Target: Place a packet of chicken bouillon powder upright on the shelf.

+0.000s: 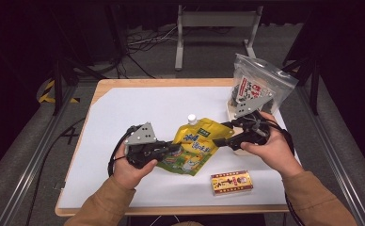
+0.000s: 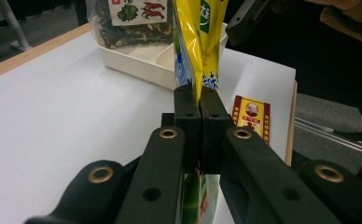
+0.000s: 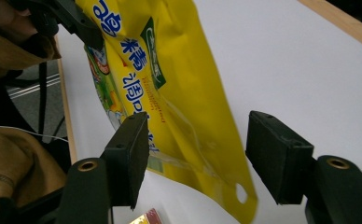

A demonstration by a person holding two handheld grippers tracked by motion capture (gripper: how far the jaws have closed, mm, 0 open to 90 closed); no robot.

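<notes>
Left claw: clamped on the yellow pouch (edge pinched between jaws).
Right claw: jaws apart, straddling the pouch above the worktop.

The yellow pouch carried large blue Chinese characters and a small green badge with white characters, too skewed to read surely. Near the pouch, the red-and-gold box and the clear bag's label bore print too small to read.

I see the yellow spouted pouch, white cap up top, blue lettering, lifted off the white table, its edge pinched in my left gripper.
</notes>
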